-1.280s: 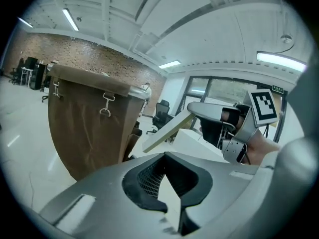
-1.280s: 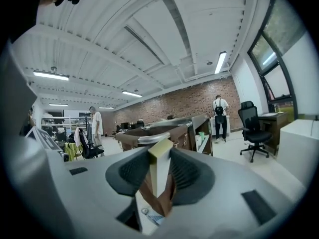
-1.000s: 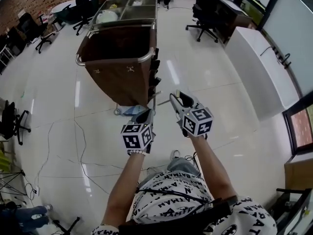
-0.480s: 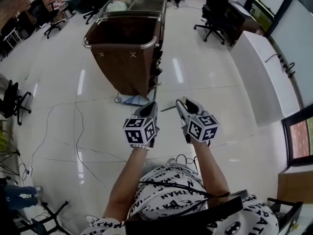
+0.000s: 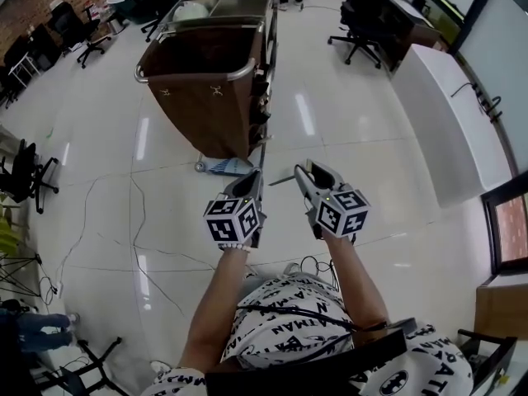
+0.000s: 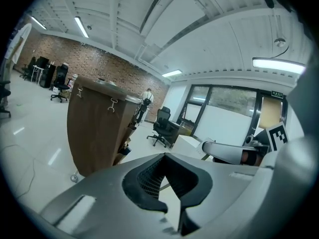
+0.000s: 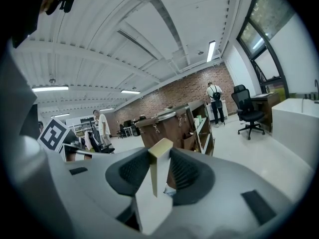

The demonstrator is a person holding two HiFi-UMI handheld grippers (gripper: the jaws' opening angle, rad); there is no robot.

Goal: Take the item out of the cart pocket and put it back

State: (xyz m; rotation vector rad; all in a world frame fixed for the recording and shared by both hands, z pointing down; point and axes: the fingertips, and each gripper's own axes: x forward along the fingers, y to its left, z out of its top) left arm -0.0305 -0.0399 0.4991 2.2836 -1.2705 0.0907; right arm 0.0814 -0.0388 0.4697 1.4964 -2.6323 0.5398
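A cart with a brown fabric bag (image 5: 202, 97) stands on the white floor ahead of me, with dark side pockets (image 5: 261, 110) down its right edge. My right gripper (image 5: 300, 170) is shut on a thin, flat, pale item (image 5: 283, 179), held in the air short of the cart. In the right gripper view the item (image 7: 157, 183) stands edge-on between the pads, with the cart (image 7: 172, 126) behind it. My left gripper (image 5: 254, 180) hovers beside it. In the left gripper view its jaws (image 6: 167, 172) stand slightly apart with nothing between them, and the cart (image 6: 97, 128) is at the left.
A white counter (image 5: 437, 114) runs along the right. Black office chairs (image 5: 363, 11) stand behind the cart and at the left (image 5: 25, 180). Cables (image 5: 124, 246) trail over the floor. A blue and white thing (image 5: 224, 167) lies under the cart's near end.
The head view has shifted a little, so the cart sits slightly higher in frame. Both grippers keep about the same pose, and the right one still holds the flat item.
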